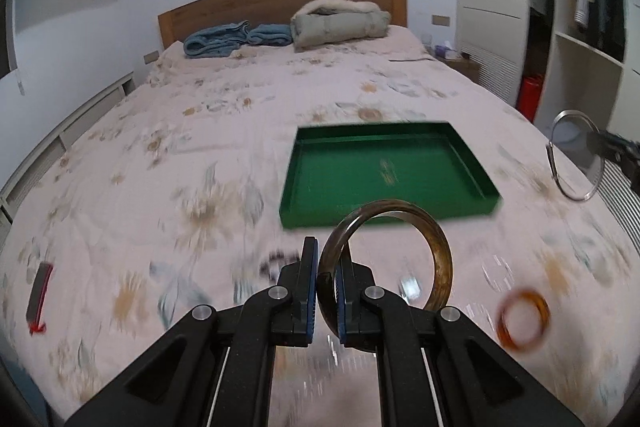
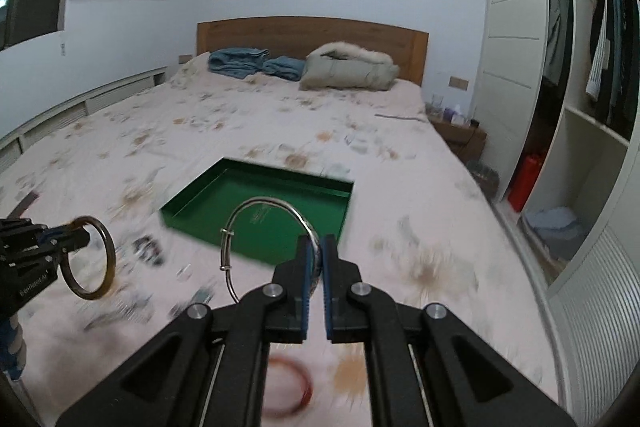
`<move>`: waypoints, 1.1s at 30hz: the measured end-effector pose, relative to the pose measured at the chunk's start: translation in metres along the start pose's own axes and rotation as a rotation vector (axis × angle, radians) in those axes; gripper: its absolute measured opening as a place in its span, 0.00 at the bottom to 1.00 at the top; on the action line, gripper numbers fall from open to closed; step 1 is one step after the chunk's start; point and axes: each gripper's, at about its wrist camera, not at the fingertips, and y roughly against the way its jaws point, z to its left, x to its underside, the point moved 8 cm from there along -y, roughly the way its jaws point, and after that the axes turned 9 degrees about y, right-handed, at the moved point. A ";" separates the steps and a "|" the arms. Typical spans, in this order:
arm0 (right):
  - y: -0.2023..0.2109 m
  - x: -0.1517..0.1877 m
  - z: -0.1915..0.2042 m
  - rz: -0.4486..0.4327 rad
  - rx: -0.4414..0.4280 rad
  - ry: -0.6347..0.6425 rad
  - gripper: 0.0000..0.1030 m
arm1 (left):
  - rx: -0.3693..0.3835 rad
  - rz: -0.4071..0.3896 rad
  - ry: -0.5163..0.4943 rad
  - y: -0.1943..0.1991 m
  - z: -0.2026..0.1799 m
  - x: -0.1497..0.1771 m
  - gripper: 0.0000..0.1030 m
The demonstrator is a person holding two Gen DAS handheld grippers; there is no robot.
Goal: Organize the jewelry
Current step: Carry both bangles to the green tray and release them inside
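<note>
From the left wrist view, my left gripper (image 1: 328, 267) is pinching a brown bangle (image 1: 440, 259) by its left side, the ring standing upright between the blue pads (image 1: 311, 291) and looping out to the right of them, held above the bed (image 1: 160, 147). Just beyond the bangle lies the green tray (image 1: 476, 163), open side up on the floral cover, its near wall showing behind the top of the ring. To the right, near the frame's edge, my right gripper (image 1: 600, 141) holds a silver bangle (image 1: 554, 167) in the air, beside the tray's right side. On the cover to my lower right lies an orange bangle (image 1: 523, 319), blurred, and left of my fingers a dark beaded piece (image 1: 276, 263), too blurred to tell more. A red-edged dark thing (image 1: 39, 301) lies far left. From the right wrist view, my right gripper (image 2: 316, 259) is pressed onto the silver bangle (image 2: 240, 215) at its right side; the ring rises to the left of the pads (image 2: 306, 279), in front of the tray (image 2: 192, 203), which sits just ahead on the bed (image 2: 400, 155). At far left my left gripper (image 2: 74, 233) holds the brown bangle (image 2: 108, 255) above the cover, left of the tray. A red bangle (image 2: 306, 389) lies blurred on the cover beneath my fingers.
</note>
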 end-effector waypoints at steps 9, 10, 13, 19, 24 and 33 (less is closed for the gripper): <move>-0.134 -0.015 0.007 0.073 -0.067 -0.065 0.04 | -0.038 0.065 0.059 -0.121 -0.004 -0.048 0.08; -0.149 -0.013 0.010 0.087 -0.080 -0.075 0.04 | -0.039 0.074 0.058 -0.133 -0.006 -0.049 0.08; -0.187 -0.004 0.021 0.131 -0.108 -0.095 0.04 | -0.037 0.107 0.059 -0.164 -0.012 -0.050 0.08; -0.245 0.025 0.026 0.256 -0.135 -0.134 0.04 | -0.065 0.193 0.059 -0.220 -0.016 -0.040 0.08; -0.262 0.043 0.012 0.315 -0.097 -0.136 0.04 | -0.082 0.234 0.067 -0.240 -0.007 -0.032 0.08; -0.269 0.047 0.007 0.377 -0.075 -0.058 0.12 | -0.045 0.252 0.100 -0.236 0.002 -0.031 0.44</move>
